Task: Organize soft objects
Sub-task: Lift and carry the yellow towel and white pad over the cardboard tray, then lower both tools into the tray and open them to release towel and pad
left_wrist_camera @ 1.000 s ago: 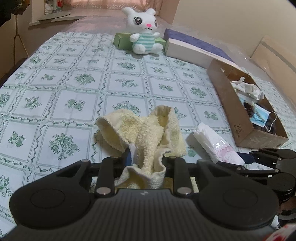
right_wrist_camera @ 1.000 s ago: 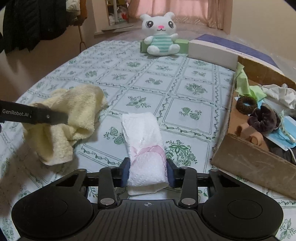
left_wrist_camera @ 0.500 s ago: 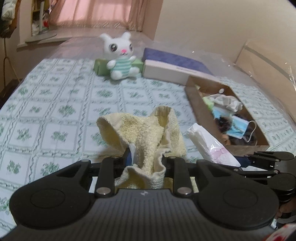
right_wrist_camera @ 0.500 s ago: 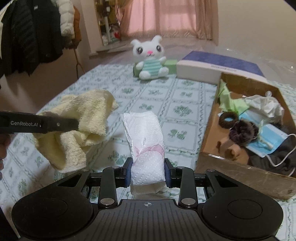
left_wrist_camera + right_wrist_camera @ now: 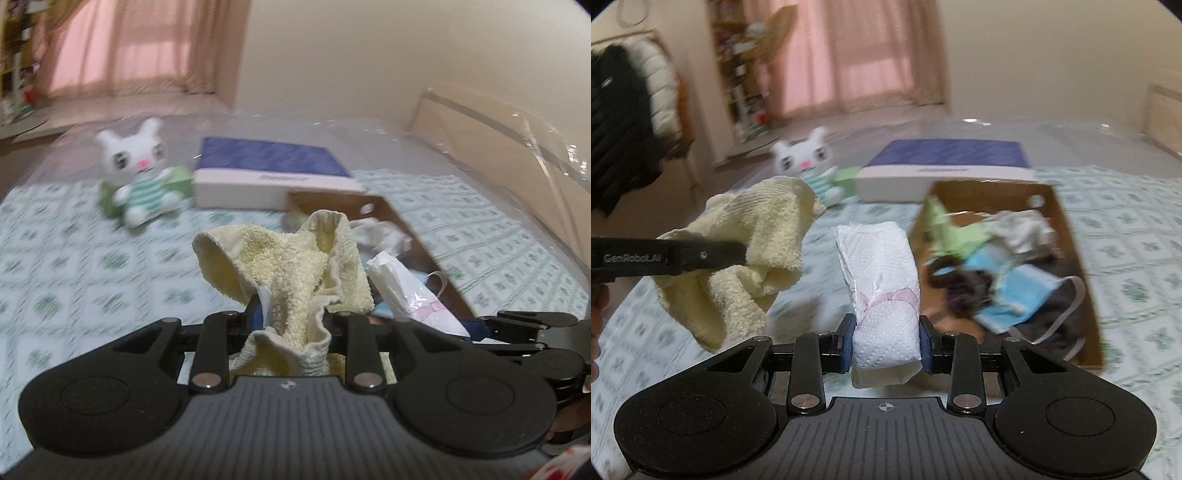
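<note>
Above the green-patterned bed: your left gripper (image 5: 291, 317) holds a crumpled pale-yellow terry towel (image 5: 288, 266), your right gripper (image 5: 886, 345) a white tissue pack (image 5: 882, 295), jaws clamped. Step: carrying. Next: lower both into the open brown cardboard box (image 5: 1067, 218), then release.

A lived-in home bedroom: pink sheer curtains (image 5: 857, 59) behind a white plush rabbit (image 5: 809, 162), cluttered wooden shelves (image 5: 746, 74) and hanging padded jackets (image 5: 628, 110) to its left.
</note>
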Demonstrator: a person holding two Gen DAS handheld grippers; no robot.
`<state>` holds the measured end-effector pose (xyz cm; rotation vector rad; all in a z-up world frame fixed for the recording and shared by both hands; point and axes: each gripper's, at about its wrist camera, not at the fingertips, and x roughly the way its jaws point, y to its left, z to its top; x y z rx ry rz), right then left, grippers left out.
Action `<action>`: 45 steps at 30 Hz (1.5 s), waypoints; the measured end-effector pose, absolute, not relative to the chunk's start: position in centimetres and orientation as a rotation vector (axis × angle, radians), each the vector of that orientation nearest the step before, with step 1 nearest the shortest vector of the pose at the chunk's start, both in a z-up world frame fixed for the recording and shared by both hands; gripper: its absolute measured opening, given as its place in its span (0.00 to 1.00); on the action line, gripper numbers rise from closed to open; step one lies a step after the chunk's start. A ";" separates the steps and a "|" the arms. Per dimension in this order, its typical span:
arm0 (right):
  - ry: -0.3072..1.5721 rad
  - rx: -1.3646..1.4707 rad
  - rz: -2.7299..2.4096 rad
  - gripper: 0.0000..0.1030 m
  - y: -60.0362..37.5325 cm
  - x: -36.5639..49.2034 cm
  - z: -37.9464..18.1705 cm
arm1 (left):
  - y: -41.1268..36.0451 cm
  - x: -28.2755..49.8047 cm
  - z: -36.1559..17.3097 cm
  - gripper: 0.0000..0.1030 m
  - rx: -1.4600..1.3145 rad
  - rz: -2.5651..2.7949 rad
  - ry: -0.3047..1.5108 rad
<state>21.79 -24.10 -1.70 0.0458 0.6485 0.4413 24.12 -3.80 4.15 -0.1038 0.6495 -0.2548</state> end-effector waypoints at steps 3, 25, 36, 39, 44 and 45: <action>0.639 0.080 0.377 0.33 -26.3 22.9 -1.3 | -6.5 26.2 4.7 0.23 -0.092 -0.305 0.638; 0.648 0.189 0.169 0.34 -33.2 36.3 -2.3 | -16.5 43.0 0.7 0.23 -0.051 -0.382 0.709; 0.678 0.153 0.152 0.60 -33.1 40.4 -5.3 | -17.4 47.0 -3.5 0.36 0.020 -0.388 0.775; 0.664 0.140 0.181 0.63 -33.4 40.0 -5.3 | -17.0 46.4 -3.5 0.44 0.021 -0.393 0.759; 0.635 0.138 0.203 0.63 -34.0 38.4 -5.1 | -15.9 44.3 -2.3 0.40 0.014 -0.409 0.708; 0.620 0.142 0.206 0.63 -34.2 38.0 -4.9 | -15.7 43.9 -2.1 0.38 0.014 -0.410 0.698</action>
